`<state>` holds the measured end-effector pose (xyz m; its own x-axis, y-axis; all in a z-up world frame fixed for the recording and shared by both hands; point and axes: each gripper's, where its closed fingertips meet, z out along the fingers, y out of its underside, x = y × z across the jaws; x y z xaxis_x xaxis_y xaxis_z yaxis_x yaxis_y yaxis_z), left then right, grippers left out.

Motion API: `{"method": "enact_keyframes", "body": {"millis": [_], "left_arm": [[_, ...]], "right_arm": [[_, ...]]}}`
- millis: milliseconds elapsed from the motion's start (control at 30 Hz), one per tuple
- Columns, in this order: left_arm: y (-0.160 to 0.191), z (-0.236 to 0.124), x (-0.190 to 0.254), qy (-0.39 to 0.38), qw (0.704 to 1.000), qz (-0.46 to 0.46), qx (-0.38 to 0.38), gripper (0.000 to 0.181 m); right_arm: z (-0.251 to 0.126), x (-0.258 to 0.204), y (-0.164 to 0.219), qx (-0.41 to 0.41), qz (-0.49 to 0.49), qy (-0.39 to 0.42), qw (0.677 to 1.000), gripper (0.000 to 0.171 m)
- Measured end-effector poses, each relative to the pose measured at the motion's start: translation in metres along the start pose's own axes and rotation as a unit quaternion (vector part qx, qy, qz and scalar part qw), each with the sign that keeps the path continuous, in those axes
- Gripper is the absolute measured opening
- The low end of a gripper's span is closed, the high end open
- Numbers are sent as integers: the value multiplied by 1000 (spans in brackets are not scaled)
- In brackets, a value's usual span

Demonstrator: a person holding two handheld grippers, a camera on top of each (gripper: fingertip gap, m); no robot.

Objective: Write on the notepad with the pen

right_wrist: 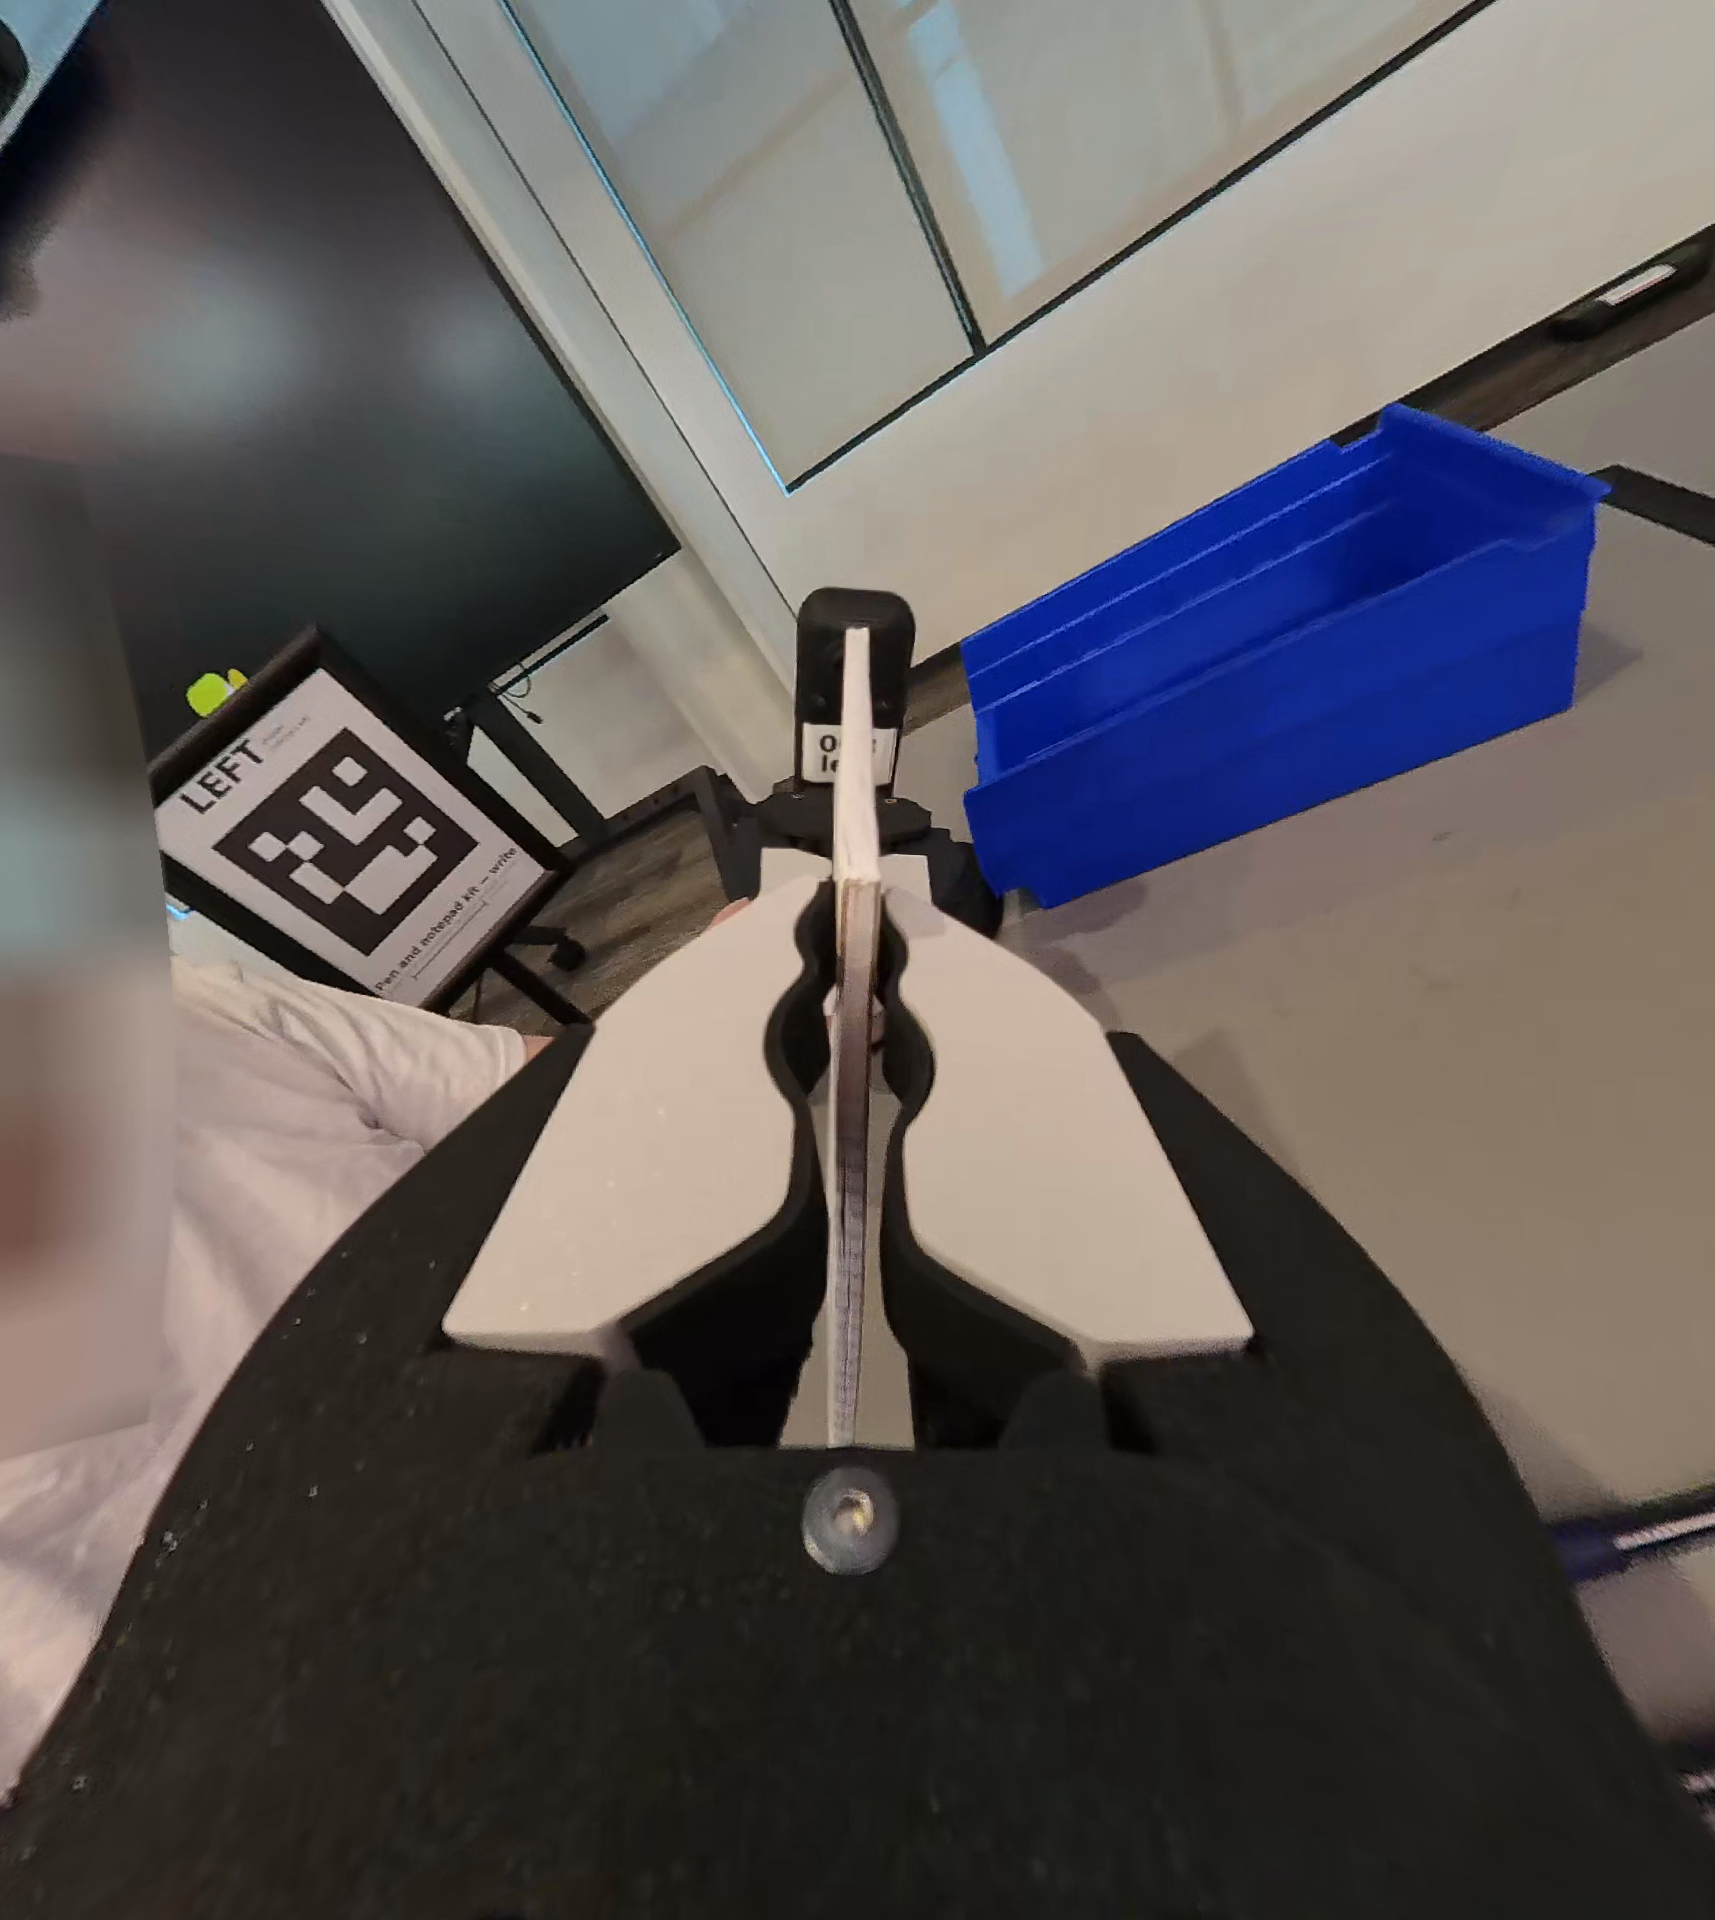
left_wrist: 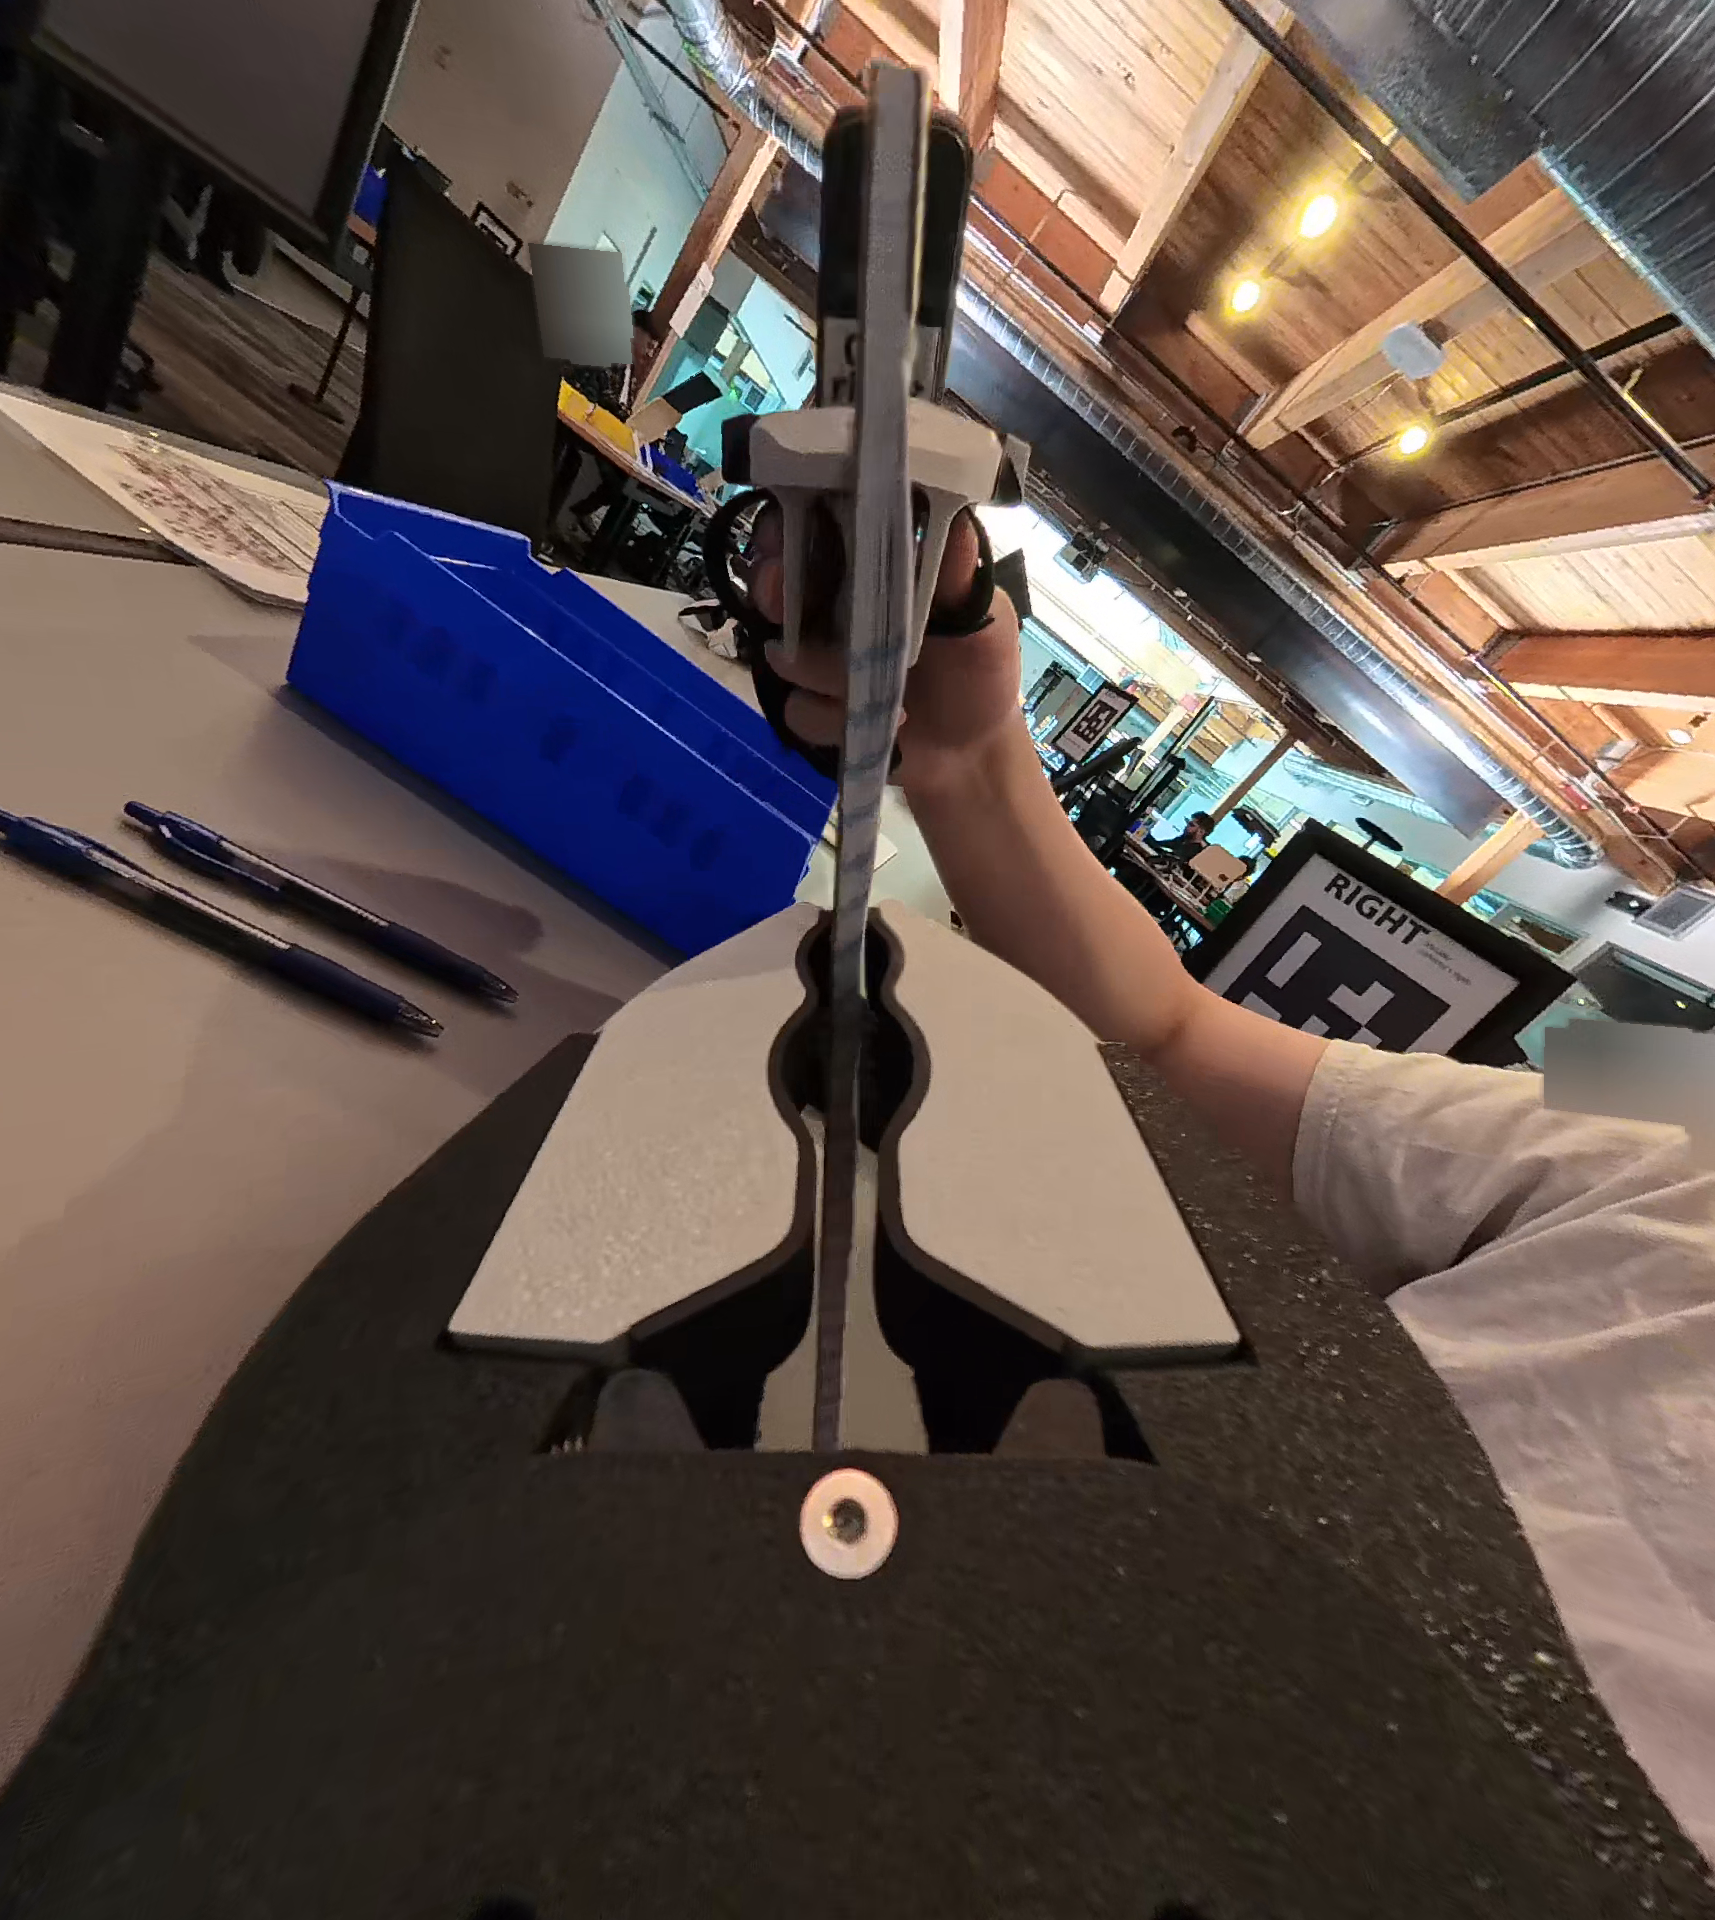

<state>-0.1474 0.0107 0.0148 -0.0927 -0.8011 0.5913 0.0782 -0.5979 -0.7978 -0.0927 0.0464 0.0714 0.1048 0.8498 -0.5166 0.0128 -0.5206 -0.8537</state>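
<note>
Both hand-held grippers, left (left_wrist: 851,997) and right (right_wrist: 851,966), clenched on thin white paper notepad (left_wrist: 879,520), held edge-on above grey worktop (left_wrist: 105,1143). Step: positioning pad. Next: lay flat, release right, grab blue pens (left_wrist: 209,920) at 9 o'clock.

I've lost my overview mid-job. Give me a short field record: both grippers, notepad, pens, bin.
left gripper: shut on notepad, edge-on between its fingers
right gripper: shut on the same notepad, from the opposite side
notepad: held off the table, edge toward both cameras
pens: two blue pens, side by side on the grey table, neither gripped
blue bin: on table, looks empty
writing: not started
</note>
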Motion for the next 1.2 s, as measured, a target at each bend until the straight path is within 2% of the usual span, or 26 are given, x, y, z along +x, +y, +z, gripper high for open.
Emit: {"method": "enact_keyframes", "body": {"millis": [67,133,267,300,333,433,467,500,533,667,800,833,900,1200], "left_arm": [[-3,-1,2,3,1000,2,6,32],[-2,-2,1,4,1000,6,7,40],[6,3,-5,4,1000,1,-15,31],[8,5,-7,1,1000,5,-20,22],[9,7,-8,2,1000,12,-27,5],[8,10,-8,2,999,25,-36,4],[7,11,-8,-2,999,31,-37,4],[6,11,-8,-8,999,35,-36,4],[4,11,-8,-14,999,38,-33,4],[-9,8,-5,-11,999,42,-9,4],[-18,8,-3,-16,999,52,-2,4],[-20,8,-2,-14,999,53,1,4],[-24,9,-2,-15,998,56,6,4],[-36,11,-5,-19,997,73,-16,4]], "right_arm": [[0,-1,-2,6,-5,1,1000,5],[0,1,-5,13,-12,13,1000,5],[-2,-1,-7,20,-10,3,1000,5],[-2,-2,-7,22,-7,-4,1000,5],[-3,-2,-7,24,-7,-4,1000,5],[-6,-2,-8,34,-12,-2,999,6],[-8,-3,-8,36,-13,-1,999,15],[-8,-3,-7,38,-13,3,999,32],[-9,-2,-3,35,-17,12,999,40],[-1,7,24,5,-29,38,999,50],[11,7,42,0,-11,5,1000,38],[13,6,45,0,-5,-7,1000,31],[15,5,48,-3,-2,-27,1000,5],[16,9,37,5,-8,-48,999,5]]}}
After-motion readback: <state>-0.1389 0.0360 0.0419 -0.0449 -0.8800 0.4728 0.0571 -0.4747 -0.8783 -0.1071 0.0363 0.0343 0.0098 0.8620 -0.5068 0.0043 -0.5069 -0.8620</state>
